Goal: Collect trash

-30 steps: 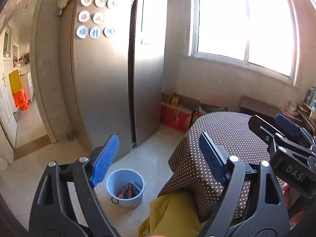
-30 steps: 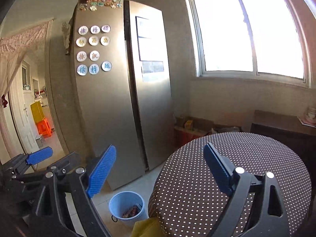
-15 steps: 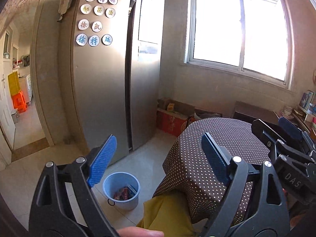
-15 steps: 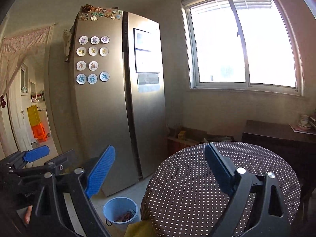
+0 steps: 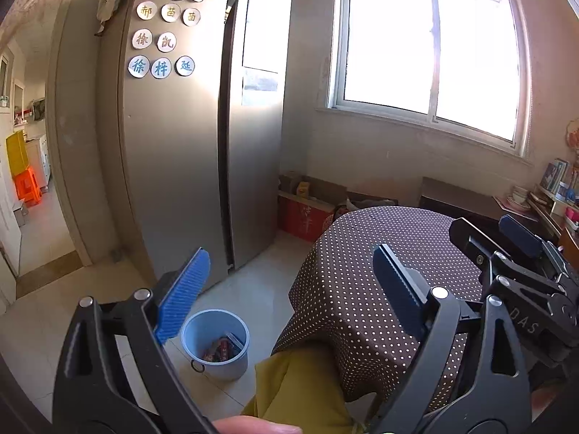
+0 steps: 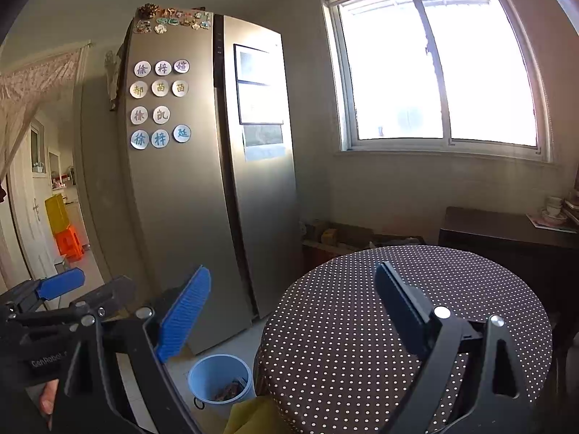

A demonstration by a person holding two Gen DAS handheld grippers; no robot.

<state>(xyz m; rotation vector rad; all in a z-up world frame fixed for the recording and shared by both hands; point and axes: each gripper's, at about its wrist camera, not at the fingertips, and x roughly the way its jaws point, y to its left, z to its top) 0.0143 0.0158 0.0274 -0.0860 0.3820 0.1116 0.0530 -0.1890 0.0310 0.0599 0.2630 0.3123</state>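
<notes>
- Pale blue plastic, round and smooth-walled: the bin (image 5: 216, 343) stands on the tiled floor (image 5: 260, 264) just beside the draped bench (image 5: 383, 253), with crumpled wrappers (image 5: 221, 349) lying in its bottom.
- Brown cloth with small white dots covers the round bench and hangs in folds at its edge; a mustard-yellow fabric (image 5: 300, 387) sits below it.
- The left gripper (image 5: 289, 289) has ribbed blue pads on black arms; its jaws have just been opening and stand wide with nothing between them.
- The right gripper (image 6: 293, 307) is likewise spread, empty, over the bench's near edge.
- A brushed-steel fridge (image 5: 188, 137) carries round white magnets (image 5: 163, 29).
- Against a second ago, the bin sits slightly lower in the left view and more of the window (image 5: 427, 43) shows.
</notes>
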